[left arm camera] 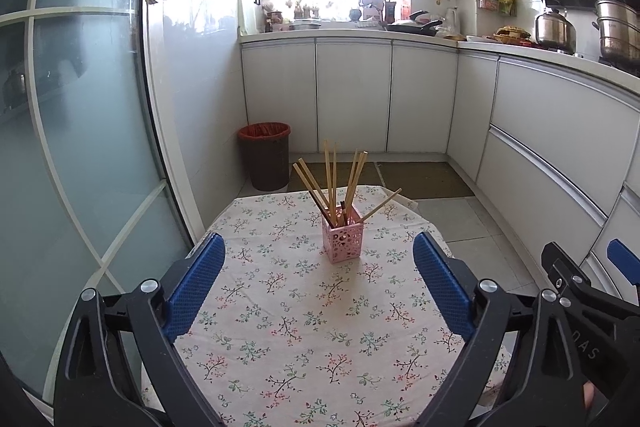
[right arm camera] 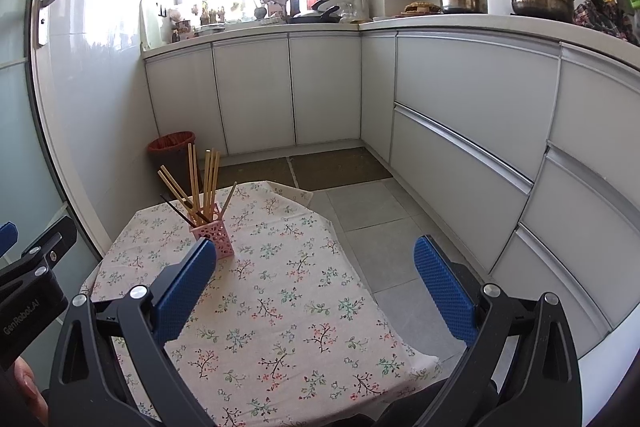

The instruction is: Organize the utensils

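Pink holder [left arm camera: 343,238] mid-desk [left arm camera: 280,327] holds splayed chopsticks [left arm camera: 330,179]; left hand-held gripper [left arm camera: 319,291] and right hand-held gripper [right arm camera: 316,295] both spread apart, empty; a careless reach could tip the light holder.

red-lined bin [left arm camera: 265,155] beside white cabinets [left arm camera: 352,99]

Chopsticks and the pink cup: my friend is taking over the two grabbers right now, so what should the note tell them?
Left gripper: open, empty, hanging over the near part of the table.
Right gripper: open, empty, off to the right of the holder.
Pink holder: upright on the flowered cloth, toward the far edge.
Chopsticks: all in the holder, fanned out, one leaning far right.
Done: no utensils lie loose on the cloth.
Left: perhaps straighten the leaning ones; nothing else shows.
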{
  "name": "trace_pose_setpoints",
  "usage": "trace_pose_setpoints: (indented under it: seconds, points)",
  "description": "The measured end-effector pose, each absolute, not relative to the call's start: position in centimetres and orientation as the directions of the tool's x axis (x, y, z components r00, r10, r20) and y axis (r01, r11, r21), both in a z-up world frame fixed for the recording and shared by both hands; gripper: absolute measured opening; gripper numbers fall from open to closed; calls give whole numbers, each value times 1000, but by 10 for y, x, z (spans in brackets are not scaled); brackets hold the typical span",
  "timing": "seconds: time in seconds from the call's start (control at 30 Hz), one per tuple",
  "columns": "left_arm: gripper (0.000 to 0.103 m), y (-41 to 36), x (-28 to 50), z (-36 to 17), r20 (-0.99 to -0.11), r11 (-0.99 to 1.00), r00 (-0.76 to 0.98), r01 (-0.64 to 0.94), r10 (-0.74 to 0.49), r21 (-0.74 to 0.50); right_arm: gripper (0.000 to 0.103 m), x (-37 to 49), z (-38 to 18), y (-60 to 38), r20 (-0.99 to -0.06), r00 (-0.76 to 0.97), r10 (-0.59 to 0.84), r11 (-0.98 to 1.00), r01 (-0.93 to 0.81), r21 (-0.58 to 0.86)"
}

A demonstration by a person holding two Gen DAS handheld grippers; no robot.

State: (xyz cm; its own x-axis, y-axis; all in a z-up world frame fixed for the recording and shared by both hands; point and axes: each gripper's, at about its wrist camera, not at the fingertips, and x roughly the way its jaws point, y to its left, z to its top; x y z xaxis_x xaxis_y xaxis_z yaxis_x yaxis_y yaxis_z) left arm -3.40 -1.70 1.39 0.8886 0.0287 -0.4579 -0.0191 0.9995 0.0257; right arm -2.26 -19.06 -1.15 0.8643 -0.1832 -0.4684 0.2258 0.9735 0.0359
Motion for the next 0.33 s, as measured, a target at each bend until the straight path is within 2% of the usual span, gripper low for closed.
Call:
trace_pose_setpoints:
  seconds: [0.1,0.33]
  points:
    - [96,-16,-33,14,-466,1000,884,-18,20,9,96,-23,-11,-190,-466,866,-183,974,226,37]
    - [96,-15,-32,14,-481,1000,876,-29,29,8,96,-23,-11,-192,-465,866,-184,972,230,43]
